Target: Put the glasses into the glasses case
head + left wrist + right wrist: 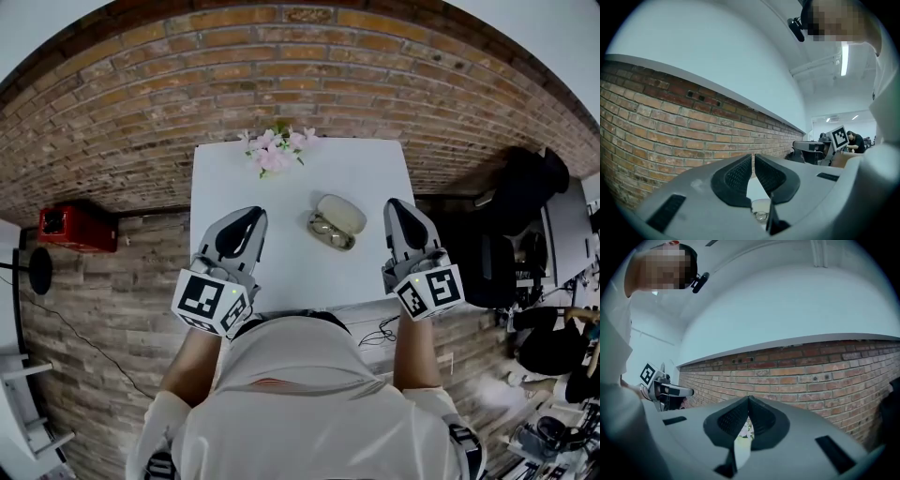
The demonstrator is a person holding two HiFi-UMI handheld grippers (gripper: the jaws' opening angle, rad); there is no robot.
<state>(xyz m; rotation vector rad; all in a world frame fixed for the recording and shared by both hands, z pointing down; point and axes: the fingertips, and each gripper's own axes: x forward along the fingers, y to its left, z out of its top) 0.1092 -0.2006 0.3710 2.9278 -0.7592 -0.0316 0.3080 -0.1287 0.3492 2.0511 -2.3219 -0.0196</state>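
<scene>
standing off to one side and starting at the left: the left gripper (251, 216) is held level above the near left part of the white table (220, 178). its ribbed pads (736, 176) are pressed together at the tips with nothing between them. beyond it, at the table's far edge, sits a small bunch of pink flowers (274, 152). right of the middle lies the glasses case (343, 214) with its lid thrown back. the glasses (328, 231) look to be lying in its lower half, and a lens shows there in the left gripper view. further right the right gripper (396, 206) hangs level too, jaws tight together on nothing, over the table's right edge.

as i judge it, the glasses are in and only the lid is left, if closing it counts. the case looks light and the tabletop smooth. a push on the lid from one side alone could skate the whole thing along or tip the glasses out. a temple or rim standing proud of the shell would get nipped if the lid came down on it. i can't tell from here whether anything sticks up.

for room, there is bare table to the left of the case and in front of it, and the flowers are well behind. a brace from the left would have space. the right edge is nearer the case, and past it there's only the drop to the floor and a dark chair (525, 202).
</scene>
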